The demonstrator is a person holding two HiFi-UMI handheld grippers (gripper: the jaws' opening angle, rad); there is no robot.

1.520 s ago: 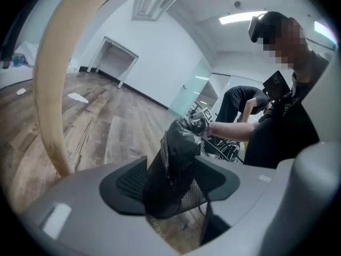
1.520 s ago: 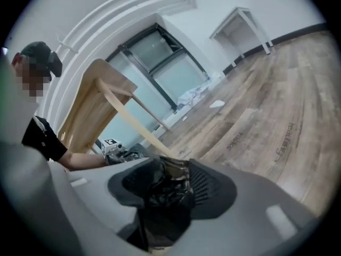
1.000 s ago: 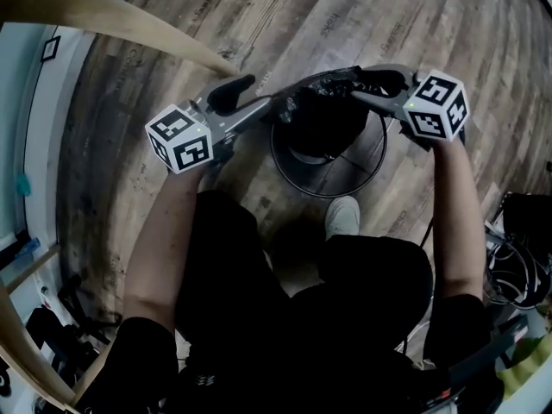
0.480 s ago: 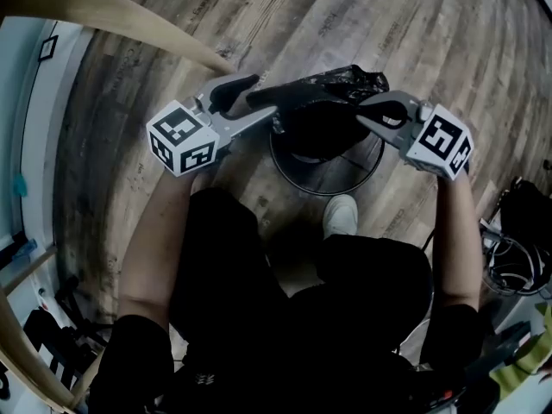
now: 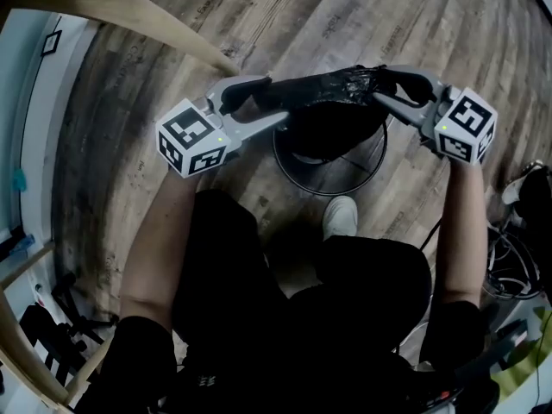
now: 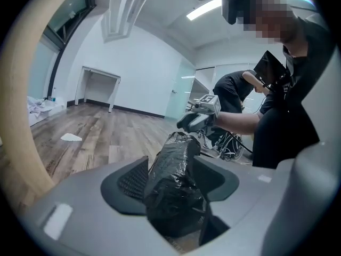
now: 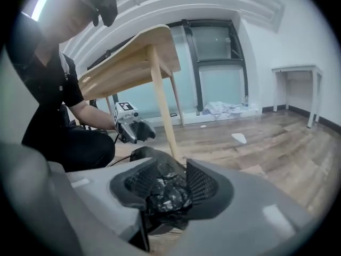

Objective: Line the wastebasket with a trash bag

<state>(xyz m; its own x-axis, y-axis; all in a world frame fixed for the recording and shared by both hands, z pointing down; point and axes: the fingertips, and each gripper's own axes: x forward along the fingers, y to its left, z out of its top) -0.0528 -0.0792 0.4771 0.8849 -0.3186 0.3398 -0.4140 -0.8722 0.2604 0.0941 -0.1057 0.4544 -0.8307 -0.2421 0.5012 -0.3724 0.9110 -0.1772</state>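
A black trash bag [image 5: 328,86] is pulled into a long band above the round black wastebasket [image 5: 285,158], which stands on the wood floor in front of my knees. My left gripper [image 5: 259,102] is shut on the bag's left end, and in the left gripper view a thick wad of the bag [image 6: 173,191] fills its jaws. My right gripper [image 5: 388,89] holds the right end. Its jaws have just been opening, with crumpled bag [image 7: 168,191] packed between both mesh pads. Each gripper shows in the other's view: the right gripper [image 6: 200,119], the left gripper [image 7: 133,129].
A pale wooden table leg [image 5: 129,20] slants across the floor at the upper left, close to the left gripper. My shoe [image 5: 342,216] rests beside the basket. Cables [image 5: 509,266] lie at the right. A white table [image 6: 98,79] and another person [image 6: 234,89] are farther off.
The bag has come up out of the basket and is stretched flat between the grippers. The right gripper rose and moved right, now gripping the bag's end. The left gripper shifted slightly and rolled.
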